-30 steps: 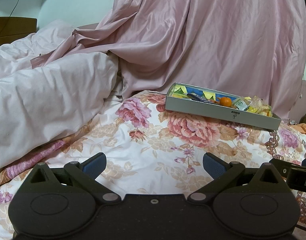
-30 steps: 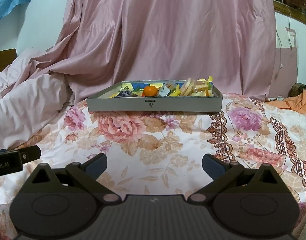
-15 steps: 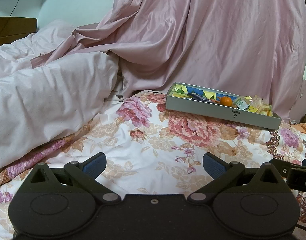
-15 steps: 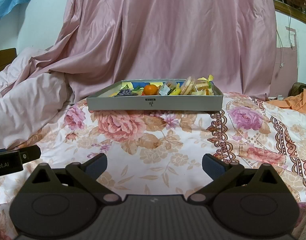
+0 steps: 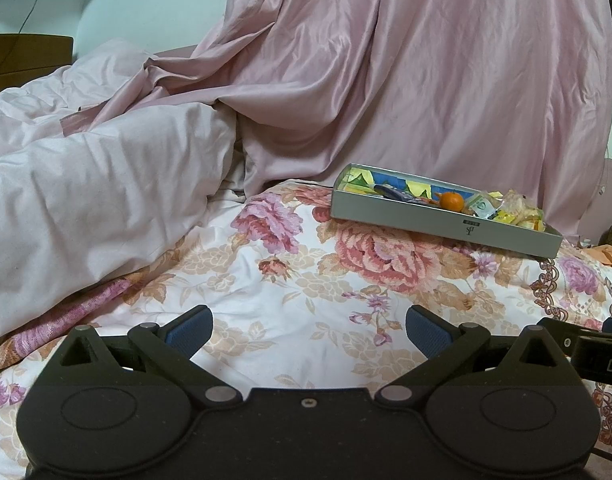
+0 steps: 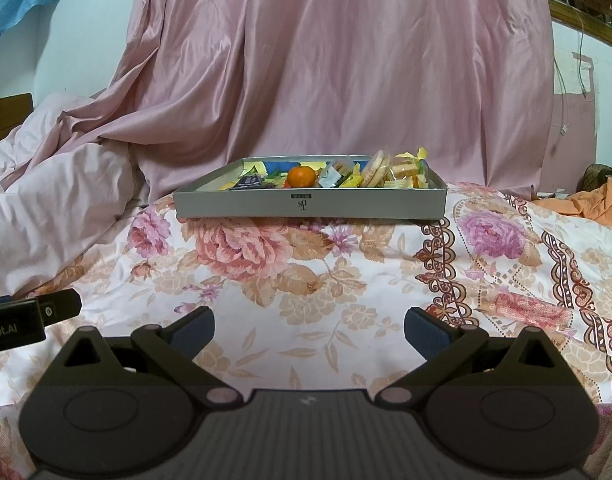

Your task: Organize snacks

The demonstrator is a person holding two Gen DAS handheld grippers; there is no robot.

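A shallow grey box (image 6: pixel 310 205) sits on the floral bedspread (image 6: pixel 306 280) ahead of me, holding several snacks: an orange mandarin (image 6: pixel 301 176), wrapped round biscuits (image 6: pixel 376 169), yellow wrappers and a dark packet (image 6: pixel 247 182). In the left wrist view the box (image 5: pixel 446 226) lies far right with the mandarin (image 5: pixel 451 201) inside. My right gripper (image 6: pixel 309 332) is open and empty, well short of the box. My left gripper (image 5: pixel 309 330) is open and empty over bare bedspread.
A pale pink duvet (image 5: pixel 85 200) is heaped at the left. A pink satin drape (image 6: pixel 346 72) hangs behind the box. Orange cloth (image 6: pixel 598 204) lies at the far right. The left gripper's body shows at the right wrist view's left edge (image 6: pixel 21 316).
The box sits slightly higher in both views than one second ago; both grippers have dipped or tilted down a little. Both stay open.
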